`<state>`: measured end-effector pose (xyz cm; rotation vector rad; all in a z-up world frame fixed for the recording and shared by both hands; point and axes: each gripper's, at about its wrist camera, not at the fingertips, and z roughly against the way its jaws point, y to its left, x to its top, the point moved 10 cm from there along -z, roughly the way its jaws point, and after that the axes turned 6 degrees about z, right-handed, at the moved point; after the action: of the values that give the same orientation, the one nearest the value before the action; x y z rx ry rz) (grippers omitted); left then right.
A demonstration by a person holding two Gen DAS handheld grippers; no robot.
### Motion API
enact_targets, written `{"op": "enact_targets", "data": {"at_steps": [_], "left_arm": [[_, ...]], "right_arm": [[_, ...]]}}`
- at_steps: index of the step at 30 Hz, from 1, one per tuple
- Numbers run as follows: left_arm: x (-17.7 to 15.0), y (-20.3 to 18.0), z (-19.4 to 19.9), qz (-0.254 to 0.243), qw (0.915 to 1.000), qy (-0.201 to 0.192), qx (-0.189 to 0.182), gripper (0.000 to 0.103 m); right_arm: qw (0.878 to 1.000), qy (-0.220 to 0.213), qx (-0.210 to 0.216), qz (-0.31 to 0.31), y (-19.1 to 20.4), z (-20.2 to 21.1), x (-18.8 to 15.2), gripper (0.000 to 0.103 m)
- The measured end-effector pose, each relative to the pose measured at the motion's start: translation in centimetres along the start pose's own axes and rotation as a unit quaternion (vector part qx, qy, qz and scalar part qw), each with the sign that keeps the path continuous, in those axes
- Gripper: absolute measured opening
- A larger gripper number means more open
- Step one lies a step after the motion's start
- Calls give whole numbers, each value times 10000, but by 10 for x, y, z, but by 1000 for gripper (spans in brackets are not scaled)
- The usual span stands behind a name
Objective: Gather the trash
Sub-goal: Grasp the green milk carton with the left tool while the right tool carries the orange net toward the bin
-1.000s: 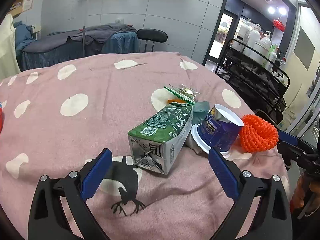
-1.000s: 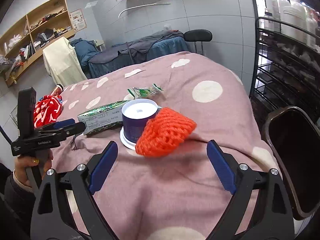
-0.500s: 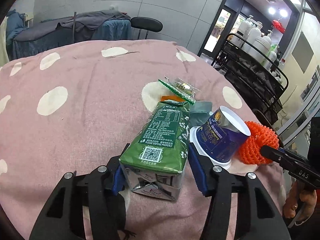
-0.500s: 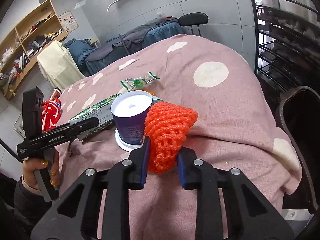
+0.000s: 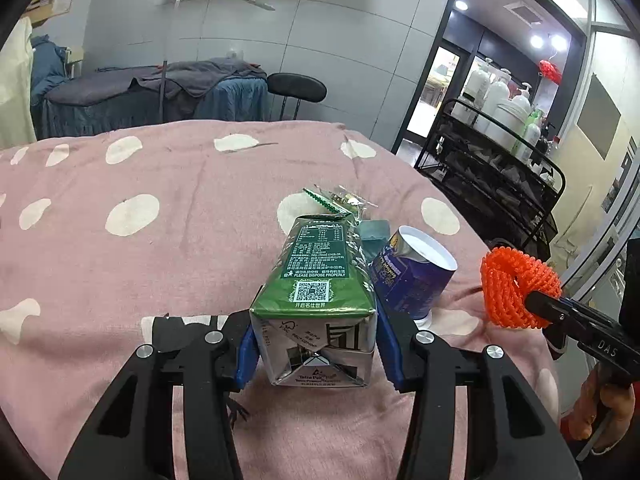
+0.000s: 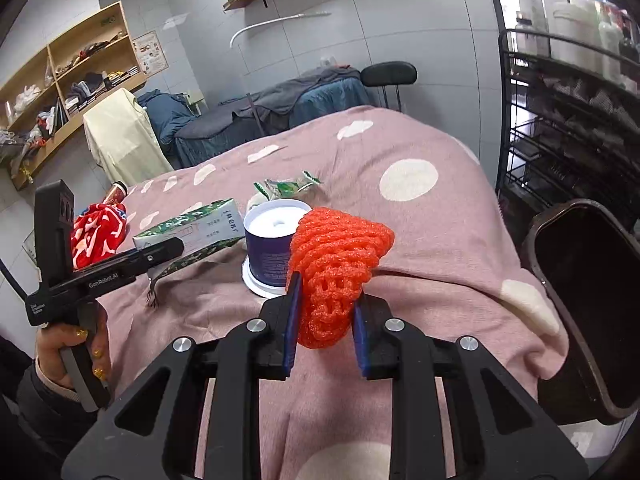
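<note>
My left gripper clamped the green cardboard milk carton above the pink dotted blanket; my right gripper pinched the orange foam fruit net beside the dark bin.
</note>
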<state>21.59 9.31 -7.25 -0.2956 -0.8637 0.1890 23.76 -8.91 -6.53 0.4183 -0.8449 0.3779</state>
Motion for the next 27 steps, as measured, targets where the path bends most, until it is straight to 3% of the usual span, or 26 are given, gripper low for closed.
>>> {"op": "enact_targets", "data": {"at_steps": [6, 13, 20, 27], "left_arm": [[5, -15, 33, 8, 9992, -405, -64, 48], [15, -70, 58, -244, 9946, -823, -589, 48], [6, -134, 41, -642, 9892, -676, -1127, 49], [-11, -193, 18, -973, 9806, -387, -1656, 49]], "right_arm": [[9990, -408, -134, 113, -4, 32, 1, 24], [9946, -859, -556, 169, -26, 73, 3, 24], [9886, -1033, -1094, -49, -74, 105, -2, 24], [9790, -895, -1769, -477, -141, 123, -21, 24]]}}
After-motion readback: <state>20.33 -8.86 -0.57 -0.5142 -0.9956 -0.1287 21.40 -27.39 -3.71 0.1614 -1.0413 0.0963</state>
